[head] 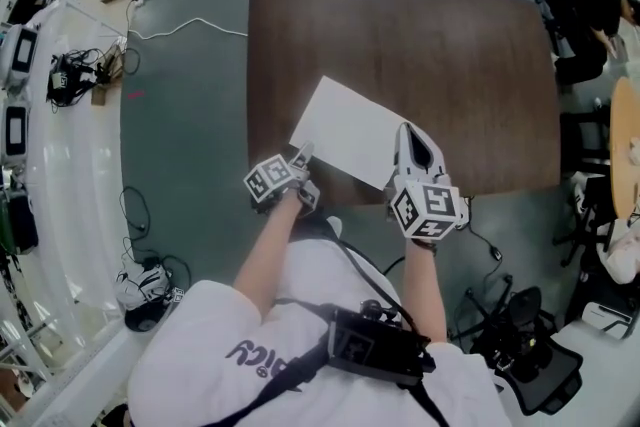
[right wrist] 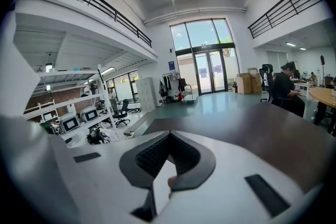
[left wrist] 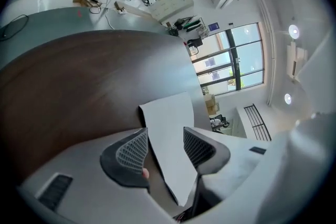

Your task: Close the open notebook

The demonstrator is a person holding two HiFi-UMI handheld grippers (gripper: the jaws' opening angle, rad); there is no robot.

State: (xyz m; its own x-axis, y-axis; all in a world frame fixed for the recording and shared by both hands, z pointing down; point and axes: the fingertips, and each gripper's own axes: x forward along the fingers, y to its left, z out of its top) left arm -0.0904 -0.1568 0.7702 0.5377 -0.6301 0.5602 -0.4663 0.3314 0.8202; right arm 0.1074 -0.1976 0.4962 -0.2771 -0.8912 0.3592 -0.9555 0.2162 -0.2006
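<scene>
1. Notebook (head: 345,130) is seen as a white rectangle lying flat on the brown table (head: 430,35), near the table's front edge, left of its centre, set at an angle to the edge.
2. Left gripper (head: 300,155) is held at the table's front edge, at the notebook's near-left corner. Marker cube (head: 272,178) is seen just off the table.
3. In the left gripper view, jaws are seen released & well apart. Notebook's white sheet (left wrist: 170,128) is passed between them, w/ neither pad (left wrist: 131,152) pressed on it.
4. Right gripper (head: 405,130) is held over the table's front edge, at the notebook's right side. Its marker cube (head: 428,208) is seen off the table.
5. In the right gripper view, right gripper (right wrist: 168,136) is seen clenched, tips together. A white patch is seen thru the gap behind the tips; whether it is gripped can't be told.
6. White cable (head: 190,23) is laid on the floor, left of the table.
</scene>
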